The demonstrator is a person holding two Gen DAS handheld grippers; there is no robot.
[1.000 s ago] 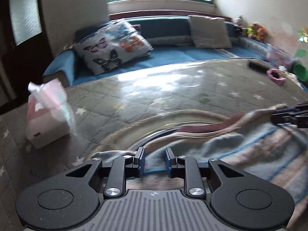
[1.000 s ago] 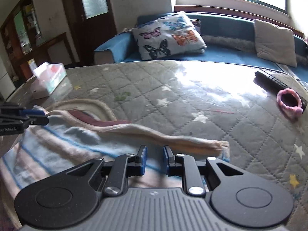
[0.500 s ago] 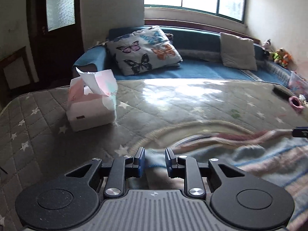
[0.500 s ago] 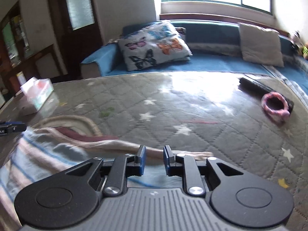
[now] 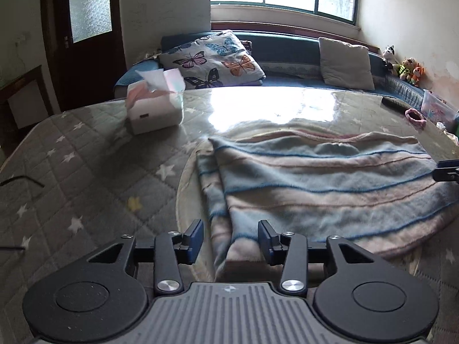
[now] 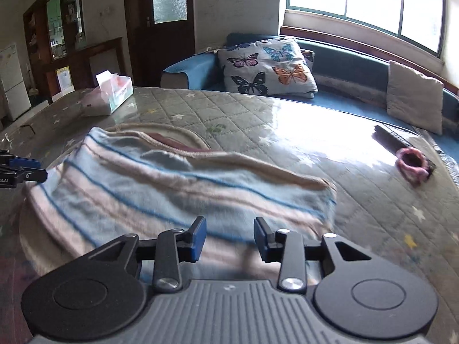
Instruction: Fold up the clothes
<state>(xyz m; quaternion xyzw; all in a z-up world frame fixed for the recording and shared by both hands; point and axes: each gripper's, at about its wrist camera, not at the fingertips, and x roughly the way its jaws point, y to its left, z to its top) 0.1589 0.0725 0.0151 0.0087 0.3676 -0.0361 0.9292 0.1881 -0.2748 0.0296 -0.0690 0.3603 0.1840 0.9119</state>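
A striped garment (image 5: 321, 183) in pale blue, pink and cream lies folded over on the glass-topped table (image 5: 86, 172). My left gripper (image 5: 231, 240) hovers over the garment's near left corner. Its jaws are opening, and the cloth lies below the gap with the pads off it. In the right wrist view the same garment (image 6: 178, 189) spreads to the left. My right gripper (image 6: 229, 239) is over its near edge, jaws opening, pads clear of the cloth. Each gripper's tip shows at the edge of the other's view: the right gripper (image 5: 449, 170) and the left gripper (image 6: 20, 170).
A tissue box (image 5: 155, 109) stands at the table's far left. A pink hair tie (image 6: 411, 163) and a dark remote (image 6: 393, 137) lie at the far right. Behind the table runs a blue sofa with a butterfly cushion (image 5: 212, 60) and a grey cushion (image 5: 345, 63).
Both grippers let go of the garment's edge and their jaws widened. Both pulled back toward the near side, and the garment now lies folded over on the table.
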